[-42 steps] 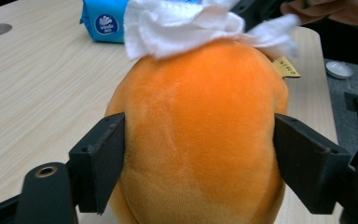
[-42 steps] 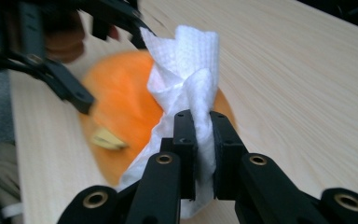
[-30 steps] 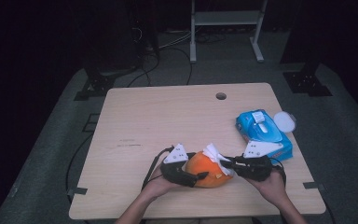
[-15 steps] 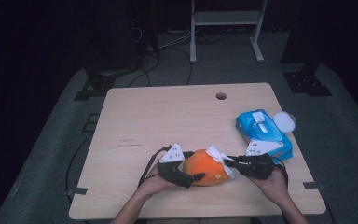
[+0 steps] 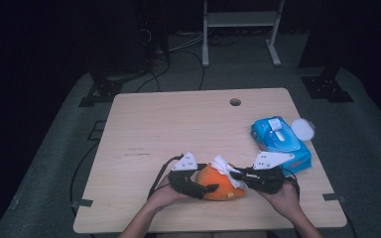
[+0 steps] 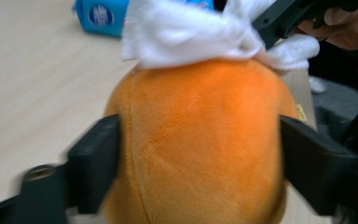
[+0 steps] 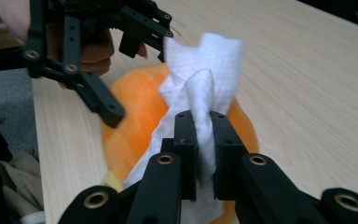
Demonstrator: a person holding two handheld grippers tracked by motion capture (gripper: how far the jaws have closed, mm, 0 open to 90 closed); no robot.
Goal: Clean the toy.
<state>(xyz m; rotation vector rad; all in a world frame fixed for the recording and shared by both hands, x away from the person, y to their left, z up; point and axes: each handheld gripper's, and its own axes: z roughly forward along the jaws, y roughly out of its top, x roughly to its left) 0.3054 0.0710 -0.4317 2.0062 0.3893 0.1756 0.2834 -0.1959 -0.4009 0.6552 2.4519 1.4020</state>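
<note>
item: orange plush toy (image 5: 217, 183), rounded, lying on the light wooden counter (image 5: 178, 129) near its front edge, between the two hands. item: white wipe (image 5: 223, 165), crumpled, draped over the top of the plush. left hand-held gripper (image 5: 194, 187): its two black jaws stand either side of the plush, partly spread and pressing against its flanks; the jaws have just been closing on it. right hand-held gripper (image 7: 201, 140): jaws clamped tight on a fold of the wipe, which rises above the pads and hangs below them onto the plush. item: blue pack of wet wipes (image 5: 279, 140), on the counter to the right, well behind the right hand, a round white lid (image 5: 303, 129) just beside it.
</note>
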